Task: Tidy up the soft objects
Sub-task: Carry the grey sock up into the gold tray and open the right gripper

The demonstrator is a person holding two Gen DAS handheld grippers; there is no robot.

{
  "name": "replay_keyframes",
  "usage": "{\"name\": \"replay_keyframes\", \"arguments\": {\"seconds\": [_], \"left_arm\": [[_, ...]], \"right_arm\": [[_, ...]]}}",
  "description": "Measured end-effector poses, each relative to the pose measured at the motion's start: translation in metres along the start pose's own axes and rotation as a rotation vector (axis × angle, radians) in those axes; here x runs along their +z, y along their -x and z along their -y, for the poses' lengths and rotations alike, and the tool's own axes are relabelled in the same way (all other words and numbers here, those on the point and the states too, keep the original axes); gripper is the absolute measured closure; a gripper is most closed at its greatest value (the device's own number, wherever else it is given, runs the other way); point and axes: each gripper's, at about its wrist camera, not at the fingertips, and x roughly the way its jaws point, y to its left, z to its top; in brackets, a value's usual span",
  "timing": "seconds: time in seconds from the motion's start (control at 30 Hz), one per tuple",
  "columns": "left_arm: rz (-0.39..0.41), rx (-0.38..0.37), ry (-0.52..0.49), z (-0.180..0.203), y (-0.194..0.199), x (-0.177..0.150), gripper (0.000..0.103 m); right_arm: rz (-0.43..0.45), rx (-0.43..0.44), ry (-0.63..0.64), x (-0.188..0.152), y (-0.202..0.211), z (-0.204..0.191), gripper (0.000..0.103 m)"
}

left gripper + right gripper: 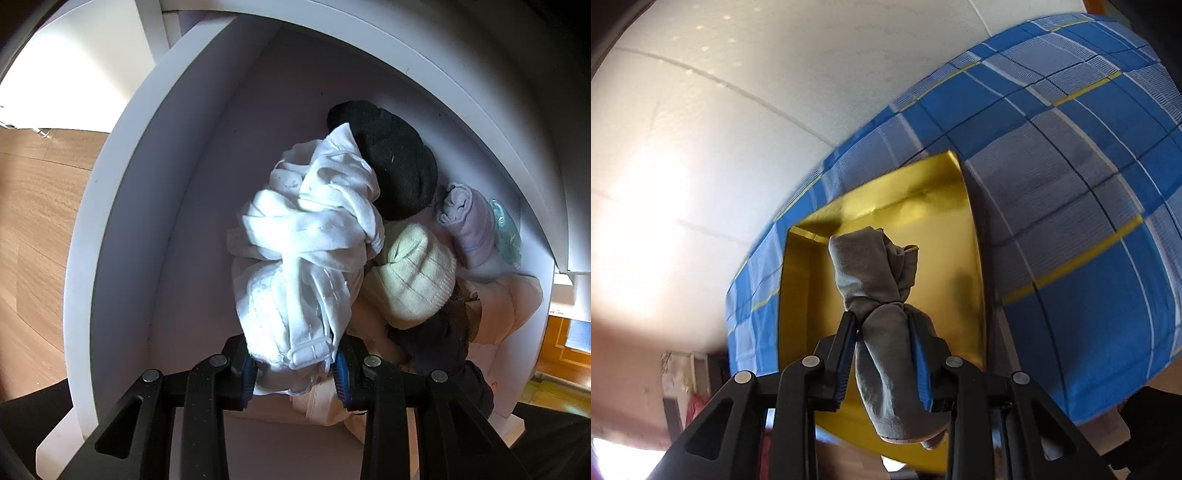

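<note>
Two grips, two containers.

Left gripper: clamped on a knotted white garment bundle, blue pads pressing its near end from both sides. Pointing almost straight down into a white drawer. Long axis of the bundle running away from the claw, near to far, its far tip touching a black knit bundle at the far right of the drawer. Just right of the white bundle: a cream ribbed roll, then a lilac roll against the right wall, with darker and beige pieces heaped at the near right. Left half of the drawer floor bare. Hence the open spot lies directly under and to the left of the held bundle, not to the right, where the pile is crowded.

Right gripper: closed tight on a grey sock bundle, pinched at the knotted waist, one lobe sticking out far beyond the fingertips, the other hanging near, below the jaws. Long axis in line with the fingers. Beyond it, a yellow box lying on a blue plaid bedcover, its open side facing the claw, nothing visible inside. Box straight ahead of and beneath the grey bundle; frame blurred at the edges.

Likely reading: right hand nearer its drop, needing only to come over the box interior; left hand already over the drawer, release turning on keeping the bundle left of the cream roll. Uncertain whether the white bundle rests on the drawer floor or hangs just above it.
</note>
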Motion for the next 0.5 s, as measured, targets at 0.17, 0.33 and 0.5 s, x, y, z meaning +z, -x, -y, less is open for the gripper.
{"name": "replay_keyframes", "arguments": {"seconds": [0.17, 0.33, 0.5], "left_arm": [[0.003, 0.005, -0.004, 0.001, 0.0, -0.002, 0.069], [0.006, 0.011, -0.009, 0.003, -0.002, -0.003, 0.069], [0.01, 0.019, -0.014, 0.007, -0.004, -0.004, 0.069]], "right_arm": [[0.038, -0.066, -0.045, 0.016, -0.017, 0.003, 0.075], [0.07, -0.113, -0.084, 0.028, -0.035, 0.011, 0.074], [0.105, -0.164, -0.08, 0.033, -0.042, 0.021, 0.076]]}}
